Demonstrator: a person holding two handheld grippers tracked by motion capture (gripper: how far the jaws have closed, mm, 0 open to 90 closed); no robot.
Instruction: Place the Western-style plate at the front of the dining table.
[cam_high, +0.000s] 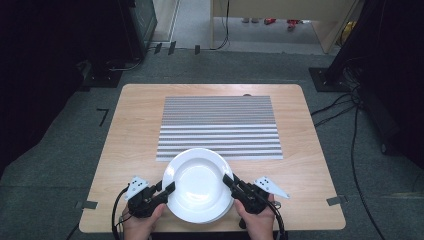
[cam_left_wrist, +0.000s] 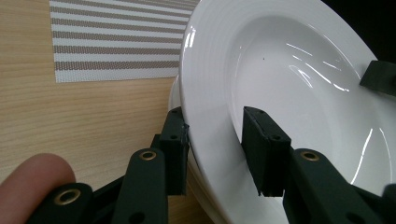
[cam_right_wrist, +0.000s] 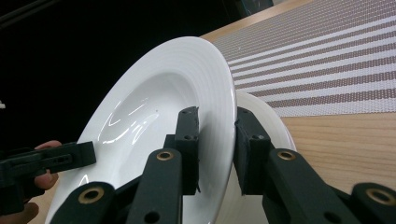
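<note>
From the high view, my left gripper (cam_high: 169, 189) and my right gripper (cam_high: 228, 181) hold a white plate (cam_high: 198, 184) by its opposite rims, near the near edge of the counter (cam_high: 135, 130), about midway along it. Each pair of jaws reaches inward onto the rim, and my hands (cam_high: 142, 220) come up from below the near edge. A second white rim peeks out under the plate at its near-right side, so another plate (cam_high: 227, 209) lies beneath it. A striped placemat (cam_high: 220, 125) covers the middle of the counter toward the far edge, and the held plate overlaps its near border.

In the left gripper view, my left gripper (cam_left_wrist: 217, 149) has its jaws either side of the plate (cam_left_wrist: 299, 93) rim, one jaw beneath and one inside the bowl. The inner one lies on the plate; I cannot tell whether the lower one presses on it. The lower plate (cam_left_wrist: 196, 168) edge shows just beneath. The placemat (cam_left_wrist: 116, 42) lies beyond, and the tip of the other gripper's jaw touches the far rim.

In the right gripper view, my right gripper (cam_right_wrist: 217, 149) pinches the plate (cam_right_wrist: 154, 112) rim, jaws pressed on both faces. The lower plate (cam_right_wrist: 266, 116) sits just behind, against the placemat (cam_right_wrist: 322, 70). My left gripper (cam_right_wrist: 51, 161) holds the opposite rim.
</note>
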